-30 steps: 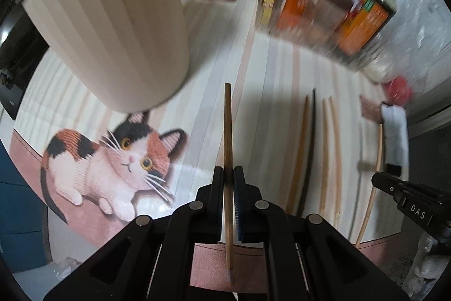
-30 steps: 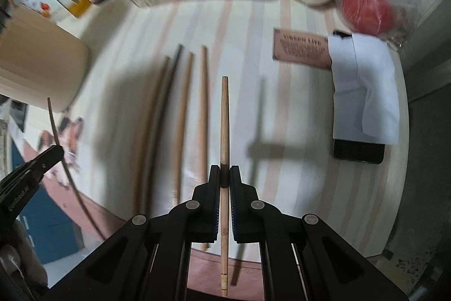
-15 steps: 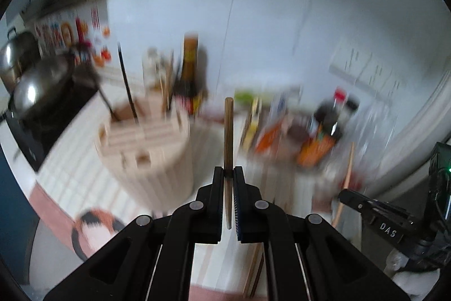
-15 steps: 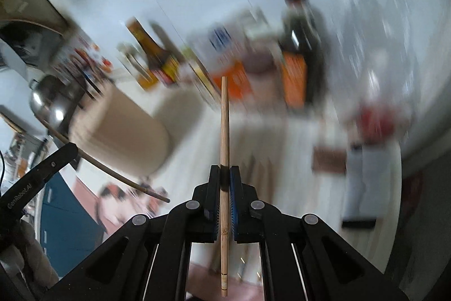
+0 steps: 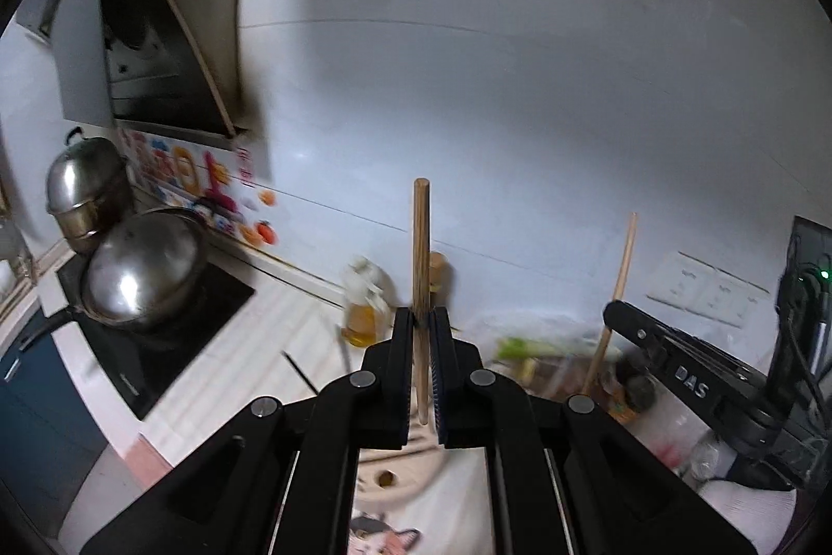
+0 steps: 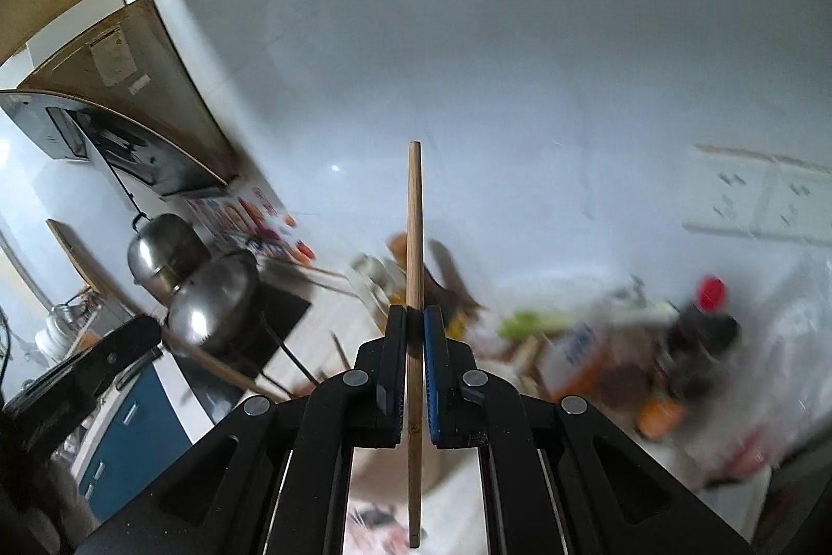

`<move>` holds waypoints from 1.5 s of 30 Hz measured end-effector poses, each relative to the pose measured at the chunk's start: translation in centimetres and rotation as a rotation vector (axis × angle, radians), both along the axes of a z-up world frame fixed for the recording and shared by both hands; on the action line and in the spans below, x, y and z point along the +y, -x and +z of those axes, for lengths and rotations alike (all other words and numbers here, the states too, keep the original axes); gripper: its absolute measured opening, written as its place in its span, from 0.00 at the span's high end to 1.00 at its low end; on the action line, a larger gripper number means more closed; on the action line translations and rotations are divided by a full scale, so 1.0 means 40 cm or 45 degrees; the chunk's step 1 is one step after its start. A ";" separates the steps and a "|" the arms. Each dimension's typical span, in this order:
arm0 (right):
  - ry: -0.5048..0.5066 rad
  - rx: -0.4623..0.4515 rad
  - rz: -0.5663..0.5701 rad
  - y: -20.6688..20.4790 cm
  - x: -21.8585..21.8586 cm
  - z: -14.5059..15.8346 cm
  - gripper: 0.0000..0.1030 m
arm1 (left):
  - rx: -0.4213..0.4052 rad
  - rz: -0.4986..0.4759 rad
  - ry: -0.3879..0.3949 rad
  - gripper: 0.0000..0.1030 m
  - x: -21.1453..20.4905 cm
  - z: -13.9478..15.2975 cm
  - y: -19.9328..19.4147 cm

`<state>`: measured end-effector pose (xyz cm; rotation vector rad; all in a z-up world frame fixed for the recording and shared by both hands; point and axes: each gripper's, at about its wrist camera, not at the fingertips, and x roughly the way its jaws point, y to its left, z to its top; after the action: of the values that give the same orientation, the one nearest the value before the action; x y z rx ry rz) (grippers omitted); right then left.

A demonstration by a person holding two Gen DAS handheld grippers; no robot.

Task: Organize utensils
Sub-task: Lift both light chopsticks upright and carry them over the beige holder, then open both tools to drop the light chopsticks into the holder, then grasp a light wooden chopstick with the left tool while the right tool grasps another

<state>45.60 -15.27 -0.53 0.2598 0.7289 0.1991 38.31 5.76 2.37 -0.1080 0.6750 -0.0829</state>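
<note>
Matte black left gripper, silver screws on its linkage arms, blue pads lining both fingers. At three o'clock, the matching right gripper carries white "DAS" lettering and black cables.

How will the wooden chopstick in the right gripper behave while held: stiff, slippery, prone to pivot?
The wooden chopstick looks straight, so probably stiff. It is thin and round, so it would likely roll if dropped. The right gripper pinches it at one narrow spot, so it might pivot.
</note>
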 end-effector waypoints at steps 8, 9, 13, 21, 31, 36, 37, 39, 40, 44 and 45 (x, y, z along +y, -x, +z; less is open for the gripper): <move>-0.026 -0.052 0.049 -0.126 0.161 -0.044 0.94 | 0.061 0.105 -0.019 0.96 0.094 -0.053 -0.082; -0.031 -0.061 0.054 -0.135 0.177 -0.050 0.94 | 0.072 0.112 -0.020 0.96 0.100 -0.061 -0.089; -0.040 -0.091 0.054 -0.161 0.224 -0.076 0.94 | 0.139 0.129 -0.015 0.96 0.124 -0.115 -0.126; 0.014 -0.131 0.074 -0.201 0.294 -0.149 0.94 | 0.272 0.133 0.041 0.96 0.148 -0.216 -0.179; 0.084 -0.037 0.176 -0.188 0.308 -0.219 0.94 | 0.365 0.092 0.132 0.96 0.166 -0.269 -0.174; 0.057 0.104 0.246 -0.173 0.285 -0.225 0.92 | 0.381 0.108 0.185 0.92 0.181 -0.242 -0.143; 0.050 0.128 0.254 -0.164 0.277 -0.221 0.91 | 0.365 0.114 0.172 0.89 0.183 -0.229 -0.129; 0.047 0.142 0.258 -0.141 0.260 -0.208 0.79 | 0.348 0.135 0.137 0.61 0.184 -0.211 -0.108; 0.051 0.143 0.260 -0.127 0.251 -0.198 0.75 | 0.335 0.148 0.128 0.29 0.188 -0.205 -0.100; 0.057 0.150 0.241 -0.066 0.212 -0.160 0.48 | 0.248 0.207 0.100 0.15 0.206 -0.183 -0.038; 0.055 0.149 0.231 -0.055 0.201 -0.151 0.40 | 0.239 0.221 0.083 0.14 0.208 -0.184 -0.022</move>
<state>47.80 -7.21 -6.56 0.1648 0.8726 0.3421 39.19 14.06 -5.00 -0.2385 0.8474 0.0732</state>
